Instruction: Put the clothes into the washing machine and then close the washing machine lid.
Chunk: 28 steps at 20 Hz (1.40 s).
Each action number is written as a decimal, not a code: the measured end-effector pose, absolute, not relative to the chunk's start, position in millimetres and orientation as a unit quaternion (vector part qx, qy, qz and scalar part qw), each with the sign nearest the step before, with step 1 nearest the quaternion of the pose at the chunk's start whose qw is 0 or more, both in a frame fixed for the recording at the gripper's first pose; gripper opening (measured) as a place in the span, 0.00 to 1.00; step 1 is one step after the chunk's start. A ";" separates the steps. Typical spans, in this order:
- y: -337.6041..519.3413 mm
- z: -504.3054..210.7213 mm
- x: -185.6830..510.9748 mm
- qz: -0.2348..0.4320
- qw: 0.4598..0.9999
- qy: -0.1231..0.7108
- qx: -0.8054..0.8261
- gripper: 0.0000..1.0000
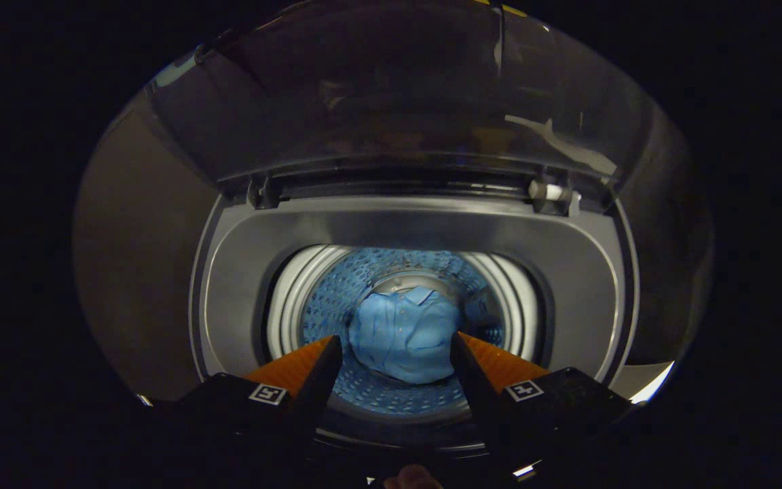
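The gripper [394, 346] hangs over the open washing machine [404, 231], fingers spread apart and holding nothing. A blue shirt [401, 336] lies down in the drum [337, 292], beyond them. The lid [391, 102] stands raised on the far side.

Gripper [396, 353] with two tapered, ridged fingers on dark bodies, each bearing a square marker tag.

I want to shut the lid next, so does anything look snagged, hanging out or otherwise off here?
Nothing stands out. The blue shirt lies bunched at the bottom of the drum, well below the opening's rim. The lid stands raised behind it. The gripper hovers above with open, empty jaws.
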<state>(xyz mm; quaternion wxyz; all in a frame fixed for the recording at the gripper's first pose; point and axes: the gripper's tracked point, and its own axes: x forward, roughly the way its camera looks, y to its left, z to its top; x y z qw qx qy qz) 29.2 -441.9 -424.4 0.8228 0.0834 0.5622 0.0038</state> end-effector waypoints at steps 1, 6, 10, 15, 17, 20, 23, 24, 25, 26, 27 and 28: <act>-440.6 -417.5 29.9 0.003 0.824 0.560 0.085 1.00; -449.7 -392.7 50.6 -0.010 0.851 0.517 0.093 1.00; -444.7 -337.9 74.4 0.002 0.884 0.452 0.119 1.00; -436.7 -252.1 89.7 0.044 0.927 0.360 0.100 1.00; -434.7 -212.0 103.3 0.048 0.949 0.296 0.099 1.00; -439.3 -148.5 130.6 0.038 0.974 0.206 0.087 0.99; -453.3 -109.0 159.3 0.017 0.987 0.142 0.067 0.99; -456.6 -102.6 176.0 0.011 0.990 0.126 0.062 0.99; -459.7 -101.0 188.4 0.003 0.992 0.114 0.053 0.99; -464.3 -104.3 204.5 -0.005 0.993 0.112 0.041 0.99; -464.0 -113.4 218.3 -0.002 0.992 0.120 0.031 0.99; -465.8 -130.6 231.5 -0.004 0.990 0.141 0.019 0.99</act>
